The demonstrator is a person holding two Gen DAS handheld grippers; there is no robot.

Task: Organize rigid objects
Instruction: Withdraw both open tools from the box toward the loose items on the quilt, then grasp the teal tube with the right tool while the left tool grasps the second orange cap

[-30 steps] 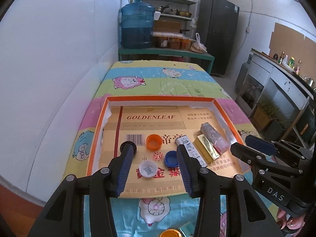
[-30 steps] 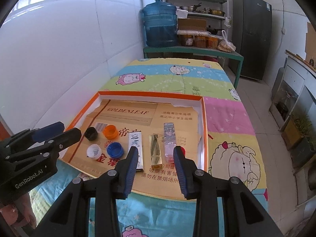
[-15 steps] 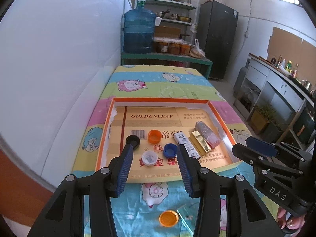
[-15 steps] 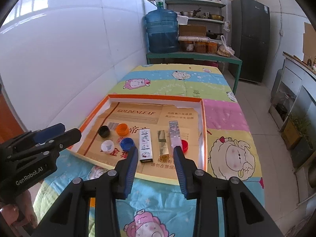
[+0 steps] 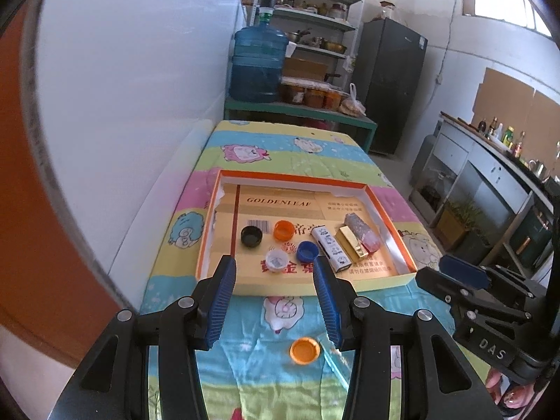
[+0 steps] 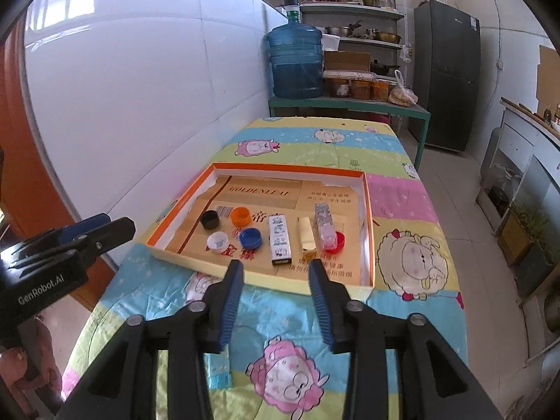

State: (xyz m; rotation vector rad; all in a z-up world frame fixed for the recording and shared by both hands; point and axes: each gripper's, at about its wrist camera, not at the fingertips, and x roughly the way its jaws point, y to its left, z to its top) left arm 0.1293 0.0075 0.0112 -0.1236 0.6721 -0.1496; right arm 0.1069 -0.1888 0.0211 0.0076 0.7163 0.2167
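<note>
Left wrist: cartoon tablecloth (image 5: 280, 147), water jug (image 5: 257, 66) behind.

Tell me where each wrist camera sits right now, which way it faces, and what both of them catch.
Left wrist: rides the left gripper, looks down along its empty open fingers at the orange-rimmed tray; an orange cap lies on the cloth just ahead; the right gripper shows at right.
Right wrist: rides the right gripper, jaws just opened further and empty, facing the tray from its right side; the left gripper shows at left.
Shared: the tray, its black cap, blue cap, water jug.
</note>
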